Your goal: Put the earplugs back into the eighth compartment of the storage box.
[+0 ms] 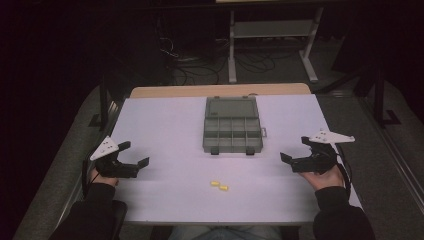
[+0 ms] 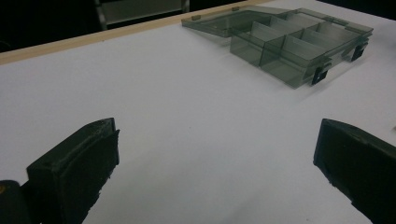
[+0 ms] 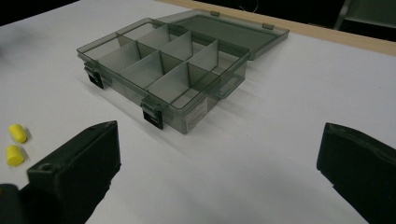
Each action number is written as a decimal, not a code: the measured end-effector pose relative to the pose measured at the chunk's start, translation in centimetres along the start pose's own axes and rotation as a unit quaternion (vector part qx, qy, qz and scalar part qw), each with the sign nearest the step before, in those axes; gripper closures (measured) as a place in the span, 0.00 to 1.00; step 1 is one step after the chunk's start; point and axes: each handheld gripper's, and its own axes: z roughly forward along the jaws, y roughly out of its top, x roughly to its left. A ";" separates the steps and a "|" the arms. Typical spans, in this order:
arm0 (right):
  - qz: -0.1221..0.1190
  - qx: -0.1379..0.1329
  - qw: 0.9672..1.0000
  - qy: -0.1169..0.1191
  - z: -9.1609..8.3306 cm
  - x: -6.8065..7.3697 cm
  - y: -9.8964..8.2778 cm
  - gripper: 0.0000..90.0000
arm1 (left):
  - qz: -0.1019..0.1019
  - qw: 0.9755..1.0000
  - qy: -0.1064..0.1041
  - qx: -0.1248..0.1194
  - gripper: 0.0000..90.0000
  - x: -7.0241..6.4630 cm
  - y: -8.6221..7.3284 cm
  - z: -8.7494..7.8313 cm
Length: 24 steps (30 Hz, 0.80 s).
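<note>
High view: one grey compartment box [image 1: 232, 131] lies lid-open mid-tabletop [image 1: 165, 125]; two yellow earplugs [image 1: 219, 185] lie side by side near the front edge, with bare surface all round. The left gripper [image 1: 131, 159] and right gripper [image 1: 296, 154] rest near opposite side edges, jaws spread, empty.

Left gripper view: the box [image 2: 289, 44] sits far right.

Right gripper view: both earplugs [image 3: 16, 143] lie at left; a label on the box [image 3: 168, 70] is unreadable.

A dim lab or workshop: a white-covered tabletop [image 1: 165, 125], tangled cables [image 1: 200, 62] on the floor behind, and a metal-framed bench [image 1: 272, 30].
</note>
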 end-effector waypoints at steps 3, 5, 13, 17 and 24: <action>0.001 0.006 1.000 0.001 0.0 0.0 -0.1 0.00 | 0.002 1.000 -0.003 0.002 0.00 0.0 0.0 0.0; 0.000 0.008 1.000 0.002 0.1 0.0 -0.1 0.00 | 0.001 1.000 -0.005 0.003 0.00 -0.1 0.0 0.1; -0.004 0.016 1.000 0.012 0.3 0.2 -0.1 0.00 | -0.001 1.000 -0.007 0.003 0.00 -0.1 0.0 0.1; -0.006 0.018 1.000 0.013 0.3 0.3 0.0 0.00 | 0.000 1.000 -0.009 0.004 0.00 -0.1 0.0 0.1; -0.012 0.017 1.000 0.013 0.2 0.4 0.4 0.00 | -0.001 1.000 -0.012 0.002 0.00 -0.1 0.0 0.1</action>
